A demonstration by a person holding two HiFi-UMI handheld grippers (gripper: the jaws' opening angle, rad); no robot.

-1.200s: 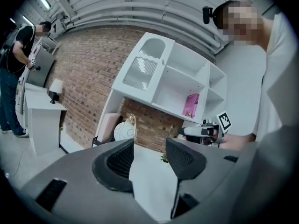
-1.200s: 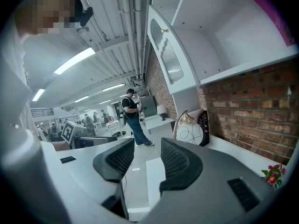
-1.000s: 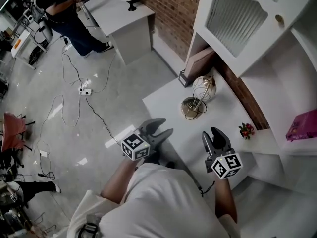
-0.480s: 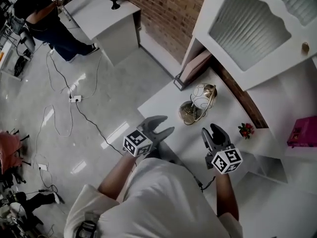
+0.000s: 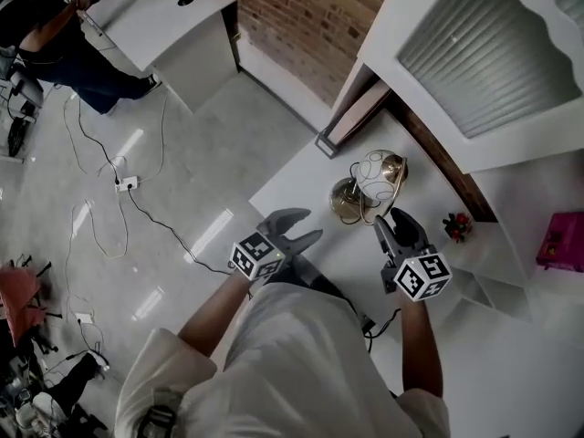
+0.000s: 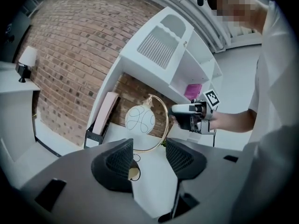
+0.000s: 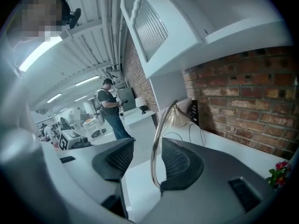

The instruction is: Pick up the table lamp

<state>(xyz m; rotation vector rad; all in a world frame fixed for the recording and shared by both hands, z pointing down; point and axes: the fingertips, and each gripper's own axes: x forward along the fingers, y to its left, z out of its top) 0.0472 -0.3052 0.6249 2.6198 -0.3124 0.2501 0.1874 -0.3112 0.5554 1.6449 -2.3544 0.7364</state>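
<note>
The table lamp [image 5: 370,182] has a white globe, a gold ring arm and a round gold base, and stands on the white table [image 5: 290,185] by the brick wall. My left gripper [image 5: 294,229] is open, a short way left of the base. In the left gripper view the lamp's globe [image 6: 140,119] hangs just beyond the left gripper [image 6: 150,157]. My right gripper [image 5: 399,224] is open right beside the lamp. In the right gripper view the lamp's gold ring [image 7: 155,146] stands between the jaws of the right gripper [image 7: 145,161], close to the right-hand jaw.
A white cabinet [image 5: 474,53] with a ribbed door hangs over the table. A flat board in a black holder [image 5: 351,121] leans at the wall. Small red flowers [image 5: 456,225] and a pink box [image 5: 566,242] sit to the right. Cables [image 5: 119,185] lie on the floor; a person [image 5: 55,35] stands far left.
Both grippers have moved forward and down toward the lamp. The right gripper has closed in until the gold ring stands between its jaws. The lamp has not moved.
</note>
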